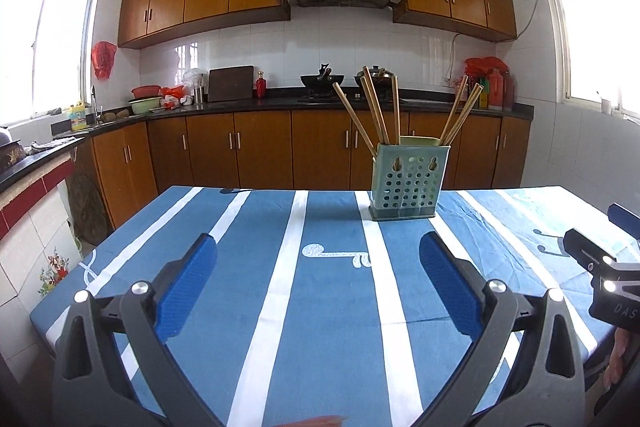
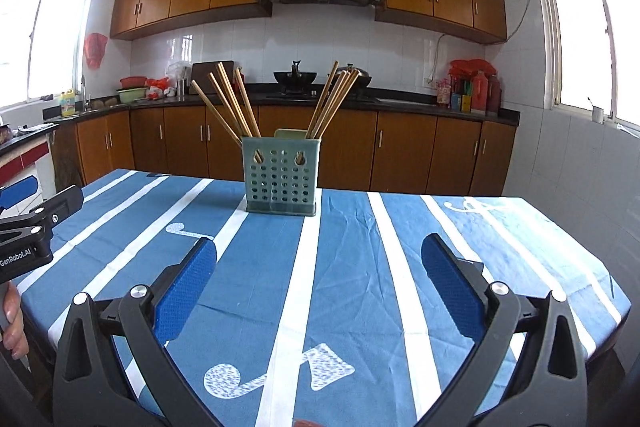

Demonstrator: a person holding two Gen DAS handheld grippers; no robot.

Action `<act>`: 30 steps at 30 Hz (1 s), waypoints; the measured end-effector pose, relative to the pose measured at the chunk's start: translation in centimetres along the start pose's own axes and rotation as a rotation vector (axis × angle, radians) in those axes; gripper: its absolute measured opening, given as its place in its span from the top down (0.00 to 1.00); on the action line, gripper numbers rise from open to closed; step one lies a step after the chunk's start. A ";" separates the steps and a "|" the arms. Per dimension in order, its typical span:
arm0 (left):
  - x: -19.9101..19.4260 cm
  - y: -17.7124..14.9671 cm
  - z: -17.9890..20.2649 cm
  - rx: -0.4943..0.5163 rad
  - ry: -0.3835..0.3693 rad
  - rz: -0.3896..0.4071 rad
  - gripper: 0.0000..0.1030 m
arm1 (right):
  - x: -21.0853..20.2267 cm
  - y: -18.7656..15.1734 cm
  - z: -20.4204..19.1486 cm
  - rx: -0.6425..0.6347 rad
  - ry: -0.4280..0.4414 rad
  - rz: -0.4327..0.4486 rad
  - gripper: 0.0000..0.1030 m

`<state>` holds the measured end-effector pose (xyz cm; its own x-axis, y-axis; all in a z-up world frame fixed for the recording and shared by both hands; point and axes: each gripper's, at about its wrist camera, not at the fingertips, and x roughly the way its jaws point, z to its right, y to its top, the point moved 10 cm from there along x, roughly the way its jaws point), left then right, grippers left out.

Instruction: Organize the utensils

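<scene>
A pale green perforated utensil holder stands upright at the far side of the table. Several wooden chopsticks lean out of it, one bunch to the left, one bunch to the right. My left gripper is open and empty, above the cloth, short of the holder and left of it. My right gripper is open and empty, in front of the holder. The right gripper's body shows in the left wrist view; the left gripper's body shows in the right wrist view.
The table carries a blue cloth with white stripes. Behind it runs a kitchen counter with woks, bottles and bowls, brown cabinets below and above. Table edges drop off left and right.
</scene>
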<state>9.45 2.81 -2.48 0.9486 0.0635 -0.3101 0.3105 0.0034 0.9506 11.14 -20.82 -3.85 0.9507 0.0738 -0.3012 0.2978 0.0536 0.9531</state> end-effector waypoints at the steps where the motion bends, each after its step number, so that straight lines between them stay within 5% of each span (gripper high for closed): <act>1: 0.0 -0.2 0.1 0.003 -0.001 -0.002 0.04 | 0.1 -0.1 0.1 0.005 -0.003 -0.004 0.02; 30: 0.5 -1.6 0.5 -0.005 -0.021 -0.032 0.04 | 0.1 -1.7 0.7 0.038 -0.007 -0.038 0.02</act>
<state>9.43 2.39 -4.14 0.9393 0.0427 -0.3404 0.3403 0.0103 0.9403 10.79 -21.56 -5.53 0.9392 0.0657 -0.3371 0.3366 0.0184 0.9415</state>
